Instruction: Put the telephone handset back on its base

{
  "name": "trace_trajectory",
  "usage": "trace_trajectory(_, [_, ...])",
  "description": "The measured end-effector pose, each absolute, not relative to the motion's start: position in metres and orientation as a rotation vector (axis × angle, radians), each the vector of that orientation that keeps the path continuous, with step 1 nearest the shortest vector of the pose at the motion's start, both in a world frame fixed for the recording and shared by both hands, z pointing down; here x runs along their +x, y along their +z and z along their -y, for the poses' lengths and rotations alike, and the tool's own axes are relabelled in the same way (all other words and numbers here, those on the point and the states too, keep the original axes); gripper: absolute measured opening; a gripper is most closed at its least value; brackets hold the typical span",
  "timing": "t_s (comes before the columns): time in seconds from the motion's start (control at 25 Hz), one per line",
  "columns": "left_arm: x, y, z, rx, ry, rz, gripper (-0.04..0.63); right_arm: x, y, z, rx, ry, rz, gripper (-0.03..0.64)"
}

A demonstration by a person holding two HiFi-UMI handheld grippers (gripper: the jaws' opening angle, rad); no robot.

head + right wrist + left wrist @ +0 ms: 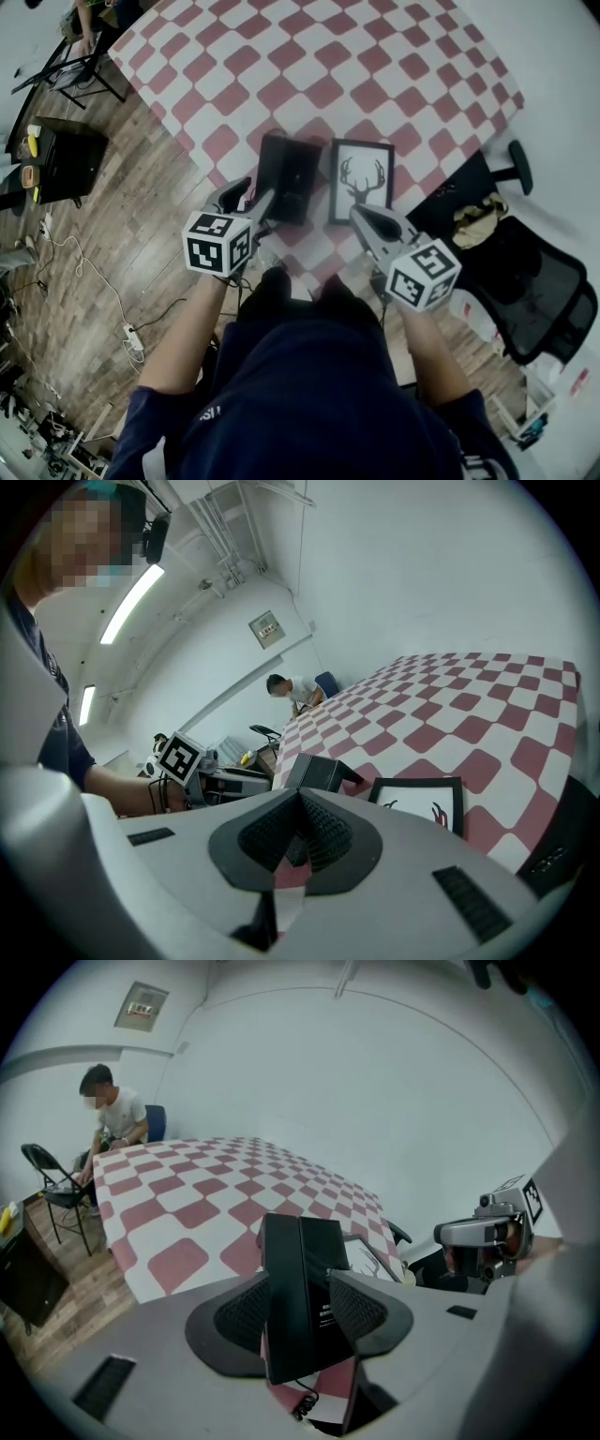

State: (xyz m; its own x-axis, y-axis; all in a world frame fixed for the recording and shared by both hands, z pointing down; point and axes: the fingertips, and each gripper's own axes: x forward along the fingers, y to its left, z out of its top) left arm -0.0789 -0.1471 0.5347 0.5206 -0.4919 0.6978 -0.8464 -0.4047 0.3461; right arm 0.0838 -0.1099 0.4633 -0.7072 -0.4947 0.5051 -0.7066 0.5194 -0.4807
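Grey left gripper [265, 204] sits just left of the picture frame [361, 181], at the near edge of the table [309, 56] w/ its red-and-white check cloth. Its jaws are clamped on the black handset [302, 1297]: one pad on each side, handset standing roughly upright btwn them and sticking out well past the jaw tips. Coiled cord [306, 1404] hangs below it, under the jaws. Handset lies just left of the frame, close to it; can't tell if they touch. Phone base can't be told apart from the handset in the head view, both read as one black block.

Frame lies flat on the cloth, black border, white sheet w/ antler drawing.

Right gripper [368, 225] is just this side of the frame, near its bottom-right corner, jaws together, pads meeting at the tips w/ nothing held. It's apart from the handset, frame btwn the two.

Well right of the frame, off the table: black office chair [539, 281]. Far beyond the frame, at the table's far end, a seated person [111, 1119] in a white top.
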Motion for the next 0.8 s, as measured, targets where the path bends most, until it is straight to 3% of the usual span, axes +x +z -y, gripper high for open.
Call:
trace_trajectory(0.2, [-0.074,0.5,0.141,2.183,0.668,1.065,0.222,0.077,0.45,0.108,1.019,0.95,2.48,0.017])
trace_trajectory(0.48, [-0.067,0.454,0.132,2.348,0.663,1.055,0.133,0.072,0.43,0.101,1.059,0.899,2.509,0.017])
trace_trajectory(0.8, [-0.071,0.418,0.116,2.488,0.634,1.07,0.076,0.063,0.412,0.089,1.085,0.839,2.537,0.017])
